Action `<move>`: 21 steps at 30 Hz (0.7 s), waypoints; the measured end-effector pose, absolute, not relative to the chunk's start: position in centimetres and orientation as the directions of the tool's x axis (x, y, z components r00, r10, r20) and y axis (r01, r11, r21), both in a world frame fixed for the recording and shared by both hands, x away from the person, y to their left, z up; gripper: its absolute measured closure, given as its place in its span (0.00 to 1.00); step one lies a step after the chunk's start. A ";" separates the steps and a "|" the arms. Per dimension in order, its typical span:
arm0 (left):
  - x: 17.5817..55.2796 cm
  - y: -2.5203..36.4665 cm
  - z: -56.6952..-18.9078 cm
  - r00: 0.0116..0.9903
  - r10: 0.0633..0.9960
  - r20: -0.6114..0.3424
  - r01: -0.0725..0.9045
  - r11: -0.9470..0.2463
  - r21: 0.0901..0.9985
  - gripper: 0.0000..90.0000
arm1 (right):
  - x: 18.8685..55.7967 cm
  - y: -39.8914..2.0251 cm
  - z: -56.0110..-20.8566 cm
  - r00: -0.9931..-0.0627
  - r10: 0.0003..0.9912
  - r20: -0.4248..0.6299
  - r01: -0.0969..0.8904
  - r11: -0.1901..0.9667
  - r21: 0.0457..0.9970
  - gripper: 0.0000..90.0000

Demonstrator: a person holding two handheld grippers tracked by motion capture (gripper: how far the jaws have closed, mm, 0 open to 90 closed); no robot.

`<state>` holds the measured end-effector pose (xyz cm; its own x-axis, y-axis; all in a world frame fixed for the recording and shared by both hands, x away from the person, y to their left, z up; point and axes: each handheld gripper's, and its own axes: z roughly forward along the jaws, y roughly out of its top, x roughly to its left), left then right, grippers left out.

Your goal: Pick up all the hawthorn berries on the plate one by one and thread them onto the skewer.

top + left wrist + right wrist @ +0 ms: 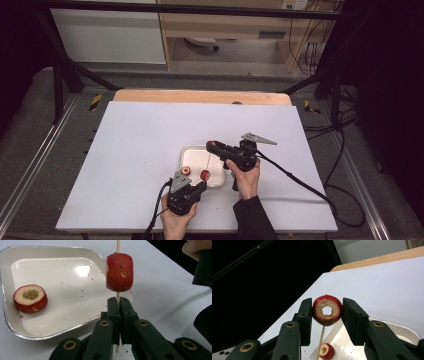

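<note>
The left gripper (117, 305) clamps a thin wooden skewer (118, 296) upright below a threaded red cored fruit piece (119, 272), at the near edge of the shallow white metal-rimmed tray (57, 267). The right gripper (327, 312) grips a second red cored fruit ring (327, 310) at the skewer's top. A third cored slice (30, 298) lies in the tray.

My left gripper (200, 188) and right gripper (216, 148) were matte black, each topped by a grey three-cornered plate with small holes. My jaws were flat rectangular blocks on angled black links, pinned with brass-ringed rivets. A black cable (295, 177) trailed from each body. The person wore a dark sleeve (252, 217) on the right forearm.
</note>
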<state>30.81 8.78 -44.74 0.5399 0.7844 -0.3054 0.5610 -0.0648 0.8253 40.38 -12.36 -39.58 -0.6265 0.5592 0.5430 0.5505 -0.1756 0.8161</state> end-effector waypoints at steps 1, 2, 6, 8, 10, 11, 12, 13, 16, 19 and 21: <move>30.8 8.8 -44.7 0.537 0.782 -0.315 0.564 -0.056 0.824 0.98 | 40.4 -12.3 -39.6 -0.628 0.559 0.541 0.550 -0.173 0.817 0.68; 30.8 8.8 -44.7 0.534 0.781 -0.323 0.566 -0.047 0.823 0.98 | 40.3 -12.3 -39.7 -0.629 0.559 0.541 0.550 -0.172 0.817 0.68; 30.9 8.7 -44.7 0.523 0.785 -0.334 0.575 -0.036 0.817 0.98 | 40.1 -12.0 -39.9 -0.628 0.556 0.544 0.550 -0.177 0.816 0.68; 30.9 8.6 -44.8 0.515 0.785 -0.345 0.581 -0.023 0.814 0.98 | 40.0 -11.9 -40.1 -0.629 0.557 0.542 0.544 -0.182 0.819 0.68; 30.9 8.5 -44.7 0.509 0.781 -0.361 0.585 -0.006 0.811 0.98 | 39.9 -11.8 -40.1 -0.629 0.561 0.538 0.538 -0.186 0.822 0.68; 30.9 8.4 -44.7 0.505 0.780 -0.369 0.588 0.001 0.809 0.98 | 39.7 -11.8 -40.2 -0.628 0.565 0.536 0.531 -0.193 0.825 0.68; 30.9 8.4 -44.8 0.504 0.781 -0.369 0.587 0.004 0.810 0.98 | 39.7 -11.8 -40.2 -0.628 0.565 0.536 0.531 -0.193 0.825 0.68; 30.8 8.4 -44.8 0.501 0.783 -0.368 0.586 0.006 0.810 0.98 | 39.7 -11.7 -40.2 -0.626 0.567 0.535 0.529 -0.195 0.826 0.68; 30.8 8.3 -44.9 0.500 0.791 -0.353 0.581 -0.004 0.814 0.98 | 39.6 -11.9 -40.2 -0.617 0.559 0.554 0.545 -0.204 0.813 0.69; 30.8 8.1 -44.9 0.494 0.797 -0.346 0.576 -0.002 0.818 0.98 | 39.6 -12.0 -40.1 -0.608 0.553 0.570 0.563 -0.207 0.801 0.69; 30.8 8.1 -45.0 0.492 0.803 -0.335 0.574 -0.010 0.819 0.98 | 39.6 -12.1 -40.0 -0.604 0.560 0.567 0.566 -0.199 0.800 0.69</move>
<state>30.80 8.10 -44.97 0.4921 0.8034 -0.3352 0.5737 -0.0097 0.8190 39.59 -12.15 -40.02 -0.6037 0.5601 0.5674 0.5665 -0.1994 0.7996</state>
